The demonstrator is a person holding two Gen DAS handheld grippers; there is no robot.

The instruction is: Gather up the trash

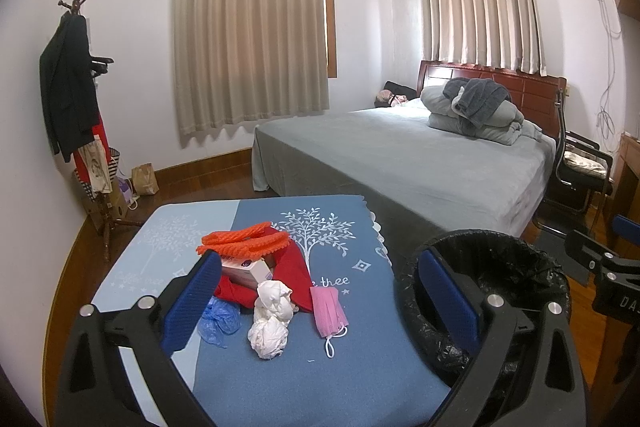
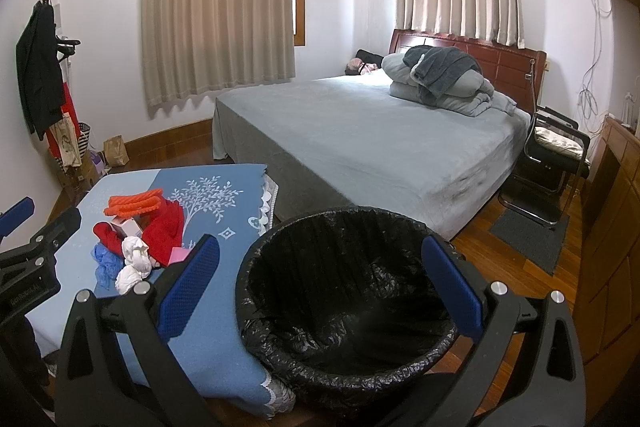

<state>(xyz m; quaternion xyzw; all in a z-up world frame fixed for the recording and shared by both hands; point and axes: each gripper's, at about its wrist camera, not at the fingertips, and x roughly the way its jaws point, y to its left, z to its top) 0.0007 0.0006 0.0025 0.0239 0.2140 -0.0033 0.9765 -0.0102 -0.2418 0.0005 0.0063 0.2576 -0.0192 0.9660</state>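
Blue-padded fingers [image 1: 192, 303] of the left gripper [image 1: 320, 299] spread wide and empty above the table's [image 1: 320, 379] tissues [image 1: 270, 319], mask [image 1: 328, 307] and glove [image 1: 218, 319], while the right gripper [image 2: 320, 287], equally released, hangs over the black-lined bin [image 2: 344, 307] beside it.

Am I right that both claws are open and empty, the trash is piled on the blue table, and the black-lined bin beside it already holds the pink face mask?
Not quite: the bin is empty, as the right wrist view shows. The pink face mask lies on the blue table by the white tissue wads. Both the left claw and the right claw are open and empty.
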